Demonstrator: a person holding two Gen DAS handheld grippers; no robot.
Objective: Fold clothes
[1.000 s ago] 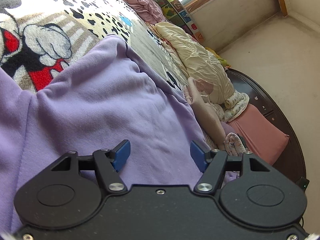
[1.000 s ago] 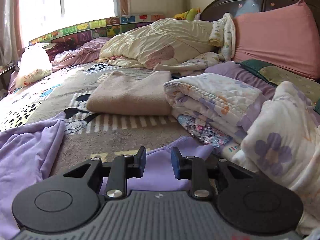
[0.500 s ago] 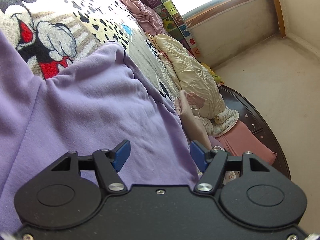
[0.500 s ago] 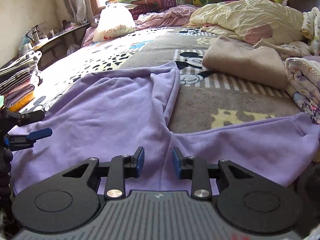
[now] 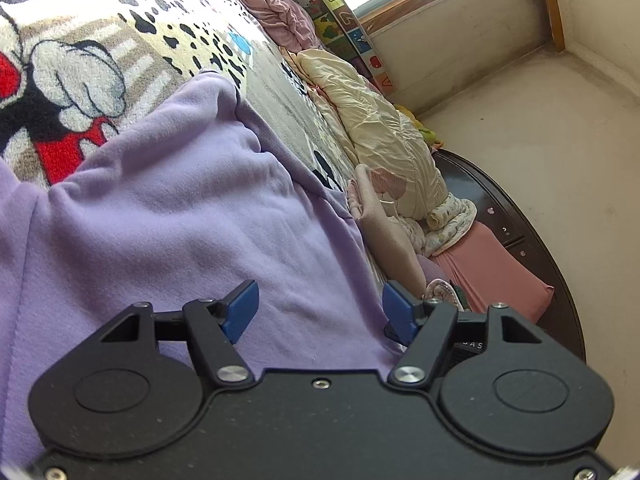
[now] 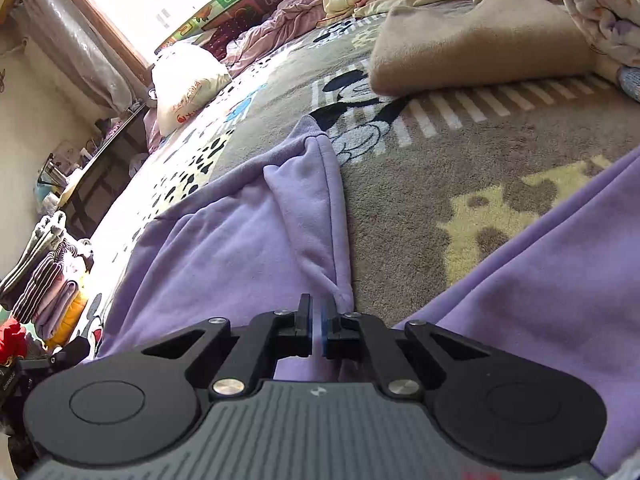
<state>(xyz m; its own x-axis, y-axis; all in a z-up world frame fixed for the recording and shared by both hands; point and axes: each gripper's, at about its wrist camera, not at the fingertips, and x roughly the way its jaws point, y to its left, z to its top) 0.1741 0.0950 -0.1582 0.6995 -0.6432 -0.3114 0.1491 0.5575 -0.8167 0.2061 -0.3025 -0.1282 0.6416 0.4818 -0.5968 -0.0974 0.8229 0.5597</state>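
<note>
A purple garment [image 5: 180, 220] lies spread on the bed's cartoon-mouse blanket [image 5: 72, 80]. In the left wrist view my left gripper [image 5: 320, 316] hangs just above it, blue pads wide apart, nothing between them. In the right wrist view the purple garment [image 6: 224, 248] splits into two parts that run left and right. My right gripper [image 6: 319, 320] points down at the spot where they join, beside a raised fold. Its jaws are closing to a thin slit there, and they pinch purple cloth at the tips.
A folded beige blanket [image 6: 460, 52] and a flowered quilt [image 6: 600, 12] lie beyond the garment. A white bag [image 6: 188, 80] sits near the window. Stacked folded clothes [image 6: 44, 280] stand at the left edge. A cream quilt [image 5: 380, 132], a pink pillow [image 5: 500, 272] and a dark headboard [image 5: 532, 248] line the far end.
My right gripper swung left and down from the quilts onto the purple garment, and its jaws went from partly apart to nearly together. The left gripper stayed open over the cloth.
</note>
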